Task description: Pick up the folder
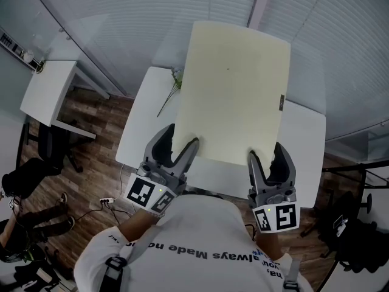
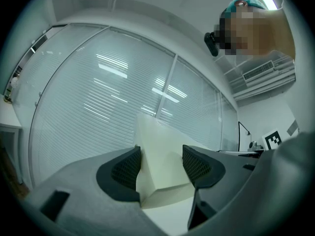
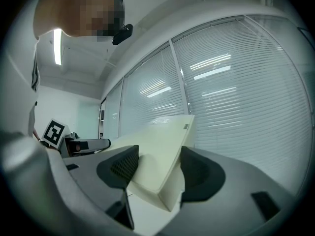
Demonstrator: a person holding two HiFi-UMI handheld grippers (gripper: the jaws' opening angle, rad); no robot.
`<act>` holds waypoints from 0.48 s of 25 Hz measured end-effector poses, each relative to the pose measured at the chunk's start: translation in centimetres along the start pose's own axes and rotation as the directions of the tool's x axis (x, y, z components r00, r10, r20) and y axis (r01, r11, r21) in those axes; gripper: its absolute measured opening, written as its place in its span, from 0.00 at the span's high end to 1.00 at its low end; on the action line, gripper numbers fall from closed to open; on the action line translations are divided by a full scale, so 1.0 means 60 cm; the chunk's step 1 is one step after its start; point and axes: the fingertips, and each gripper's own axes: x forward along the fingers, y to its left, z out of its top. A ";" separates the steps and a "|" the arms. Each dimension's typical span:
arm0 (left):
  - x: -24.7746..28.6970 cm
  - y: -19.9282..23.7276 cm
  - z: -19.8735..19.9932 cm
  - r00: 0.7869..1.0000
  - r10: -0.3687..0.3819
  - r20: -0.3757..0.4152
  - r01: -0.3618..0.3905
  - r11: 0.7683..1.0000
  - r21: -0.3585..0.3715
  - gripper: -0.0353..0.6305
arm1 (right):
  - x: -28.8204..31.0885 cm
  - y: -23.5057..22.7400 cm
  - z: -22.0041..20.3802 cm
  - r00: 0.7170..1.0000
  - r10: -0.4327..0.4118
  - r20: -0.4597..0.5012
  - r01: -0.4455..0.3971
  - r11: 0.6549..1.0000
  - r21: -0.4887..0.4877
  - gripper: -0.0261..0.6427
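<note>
Grey plastic left tongs (image 1: 180, 140) are closed on the near left corner of a pale cream, rectangular card folder (image 1: 234, 90). In the left gripper view the two ribbed pads sit on either face of that corner. The matching right tongs (image 1: 265, 153) are clamped the same way on the folder's near right corner, with the corner wedged between the jaws in the right gripper view.

Held by both corners, the folder is raised above a white rectangular bench (image 1: 307, 145). It covers the bench's middle and reaches past its far edge. A small dark tab (image 1: 281, 101) sits on the folder's right edge.

A thin green plant stem (image 1: 170, 93) lies on the far left part of the bench, partly hidden behind the folder's left edge. Further left, well apart from the bench, a smaller white table (image 1: 48, 90) stands on a brown wood-plank floor (image 1: 91, 145). Pale horizontal window blinds (image 1: 152, 11) run along the far side.
</note>
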 end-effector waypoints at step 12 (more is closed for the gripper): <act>0.007 0.004 0.004 1.000 -0.004 0.005 0.004 1.000 -0.009 0.55 | 0.005 -0.001 0.007 1.000 -0.005 0.008 0.005 1.000 -0.007 0.56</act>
